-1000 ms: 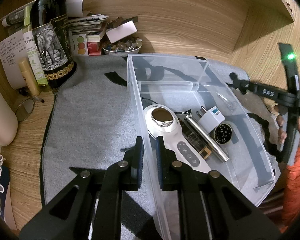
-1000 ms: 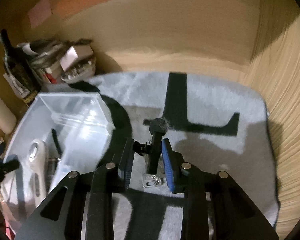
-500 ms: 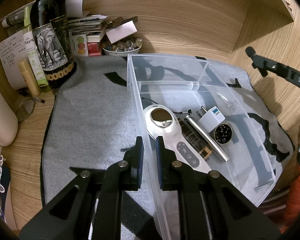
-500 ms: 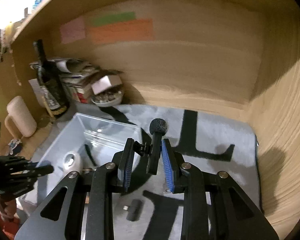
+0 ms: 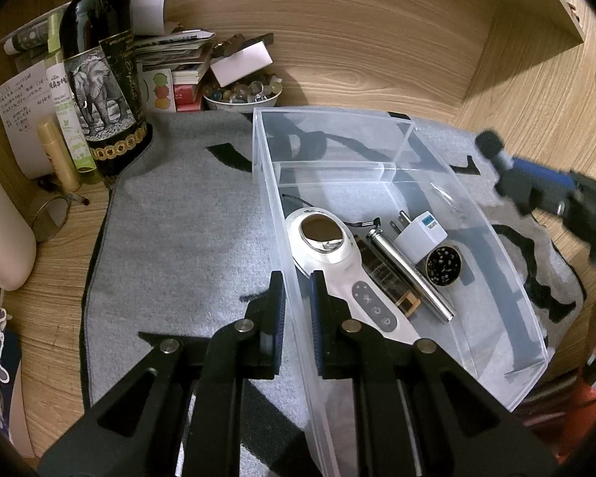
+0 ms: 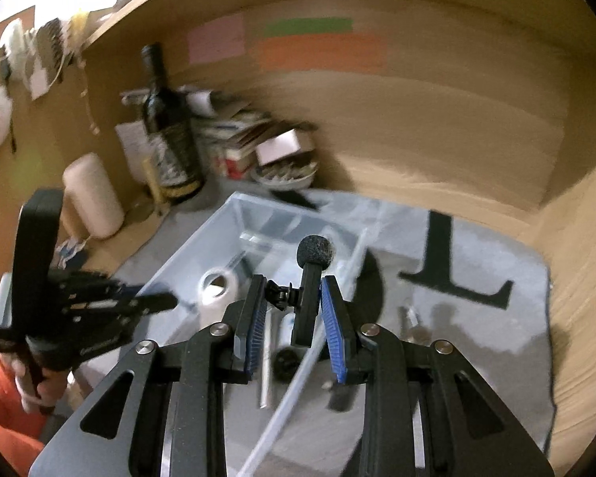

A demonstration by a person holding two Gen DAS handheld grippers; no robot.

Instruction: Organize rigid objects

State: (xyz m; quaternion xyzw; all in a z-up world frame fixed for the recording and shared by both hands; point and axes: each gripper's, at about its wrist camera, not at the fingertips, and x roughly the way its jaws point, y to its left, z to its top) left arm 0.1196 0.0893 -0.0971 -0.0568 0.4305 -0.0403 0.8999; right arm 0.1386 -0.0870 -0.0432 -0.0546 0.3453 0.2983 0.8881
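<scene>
Evidently light and stiff, the small clip-on microphone (image 6: 312, 298) sat clamped by its slim black body in the right gripper (image 6: 294, 320) above the clear bin (image 5: 492, 238), while the left gripper (image 5: 297, 318) pinched that bin's near wall.

A home desk nook. The wooden bench (image 5: 377, 51) was walled by wood panels bearing sticky notes (image 6: 322, 53). Against the back wall stood a wine bottle (image 5: 99, 79), stacked books and papers (image 5: 175, 59), and a bowl of glass beads (image 5: 240, 93); a grey mat (image 5: 178, 238) covered the bench.
</scene>
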